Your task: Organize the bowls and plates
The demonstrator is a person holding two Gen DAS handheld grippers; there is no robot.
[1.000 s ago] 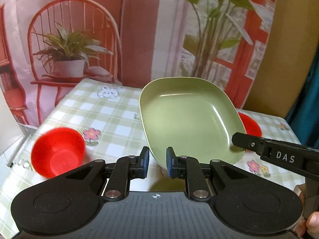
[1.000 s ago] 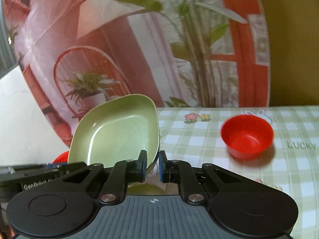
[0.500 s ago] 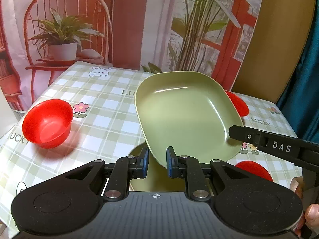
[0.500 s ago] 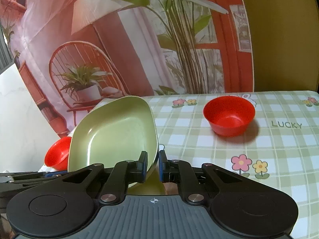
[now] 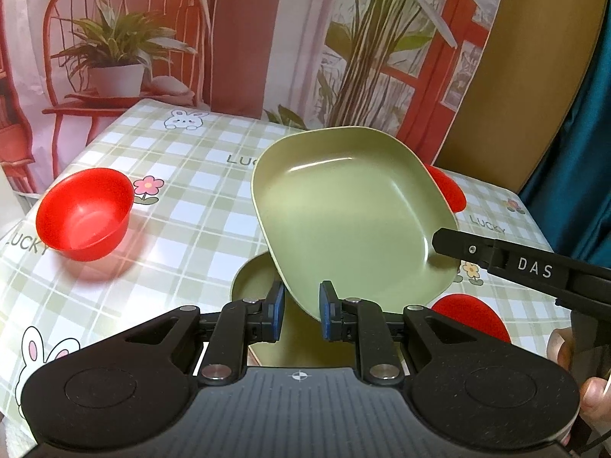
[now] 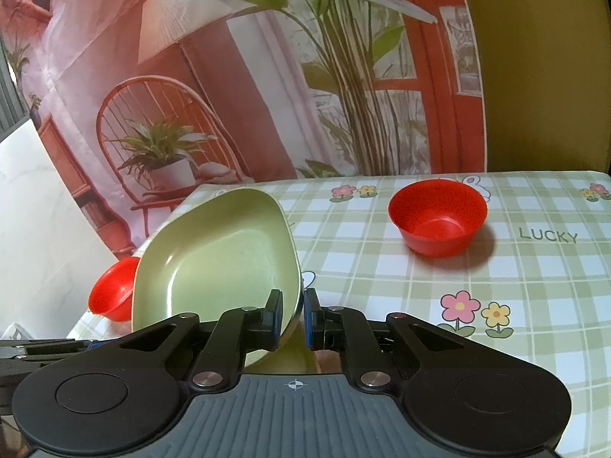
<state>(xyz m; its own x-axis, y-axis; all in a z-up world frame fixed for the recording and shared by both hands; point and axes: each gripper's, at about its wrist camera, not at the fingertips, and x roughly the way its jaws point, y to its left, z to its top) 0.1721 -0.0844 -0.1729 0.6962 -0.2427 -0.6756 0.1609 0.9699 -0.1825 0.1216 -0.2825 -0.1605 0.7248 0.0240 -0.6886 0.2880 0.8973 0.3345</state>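
Note:
A green square plate (image 5: 351, 213) is held tilted above the checked table by both grippers. My left gripper (image 5: 301, 315) is shut on its near rim. My right gripper (image 6: 293, 318) is shut on its right rim; its finger (image 5: 527, 265) crosses the left wrist view. The plate also shows in the right wrist view (image 6: 217, 259). A second green plate (image 5: 254, 282) lies flat on the table under it. One red bowl (image 5: 84, 213) stands at the left. Another red bowl (image 6: 437, 215) stands at the far right.
A further red dish (image 5: 473, 315) lies beside the lower plate, partly hidden. The table (image 6: 496, 305) has a green checked cloth with flowers and rabbits. A printed backdrop (image 5: 229, 38) hangs behind it. The left red bowl (image 6: 112, 294) sits near the table's left edge.
Both grippers have lowered the green plate and tipped it flatter, bringing it down over the second green plate on the table. The bowls have not moved.

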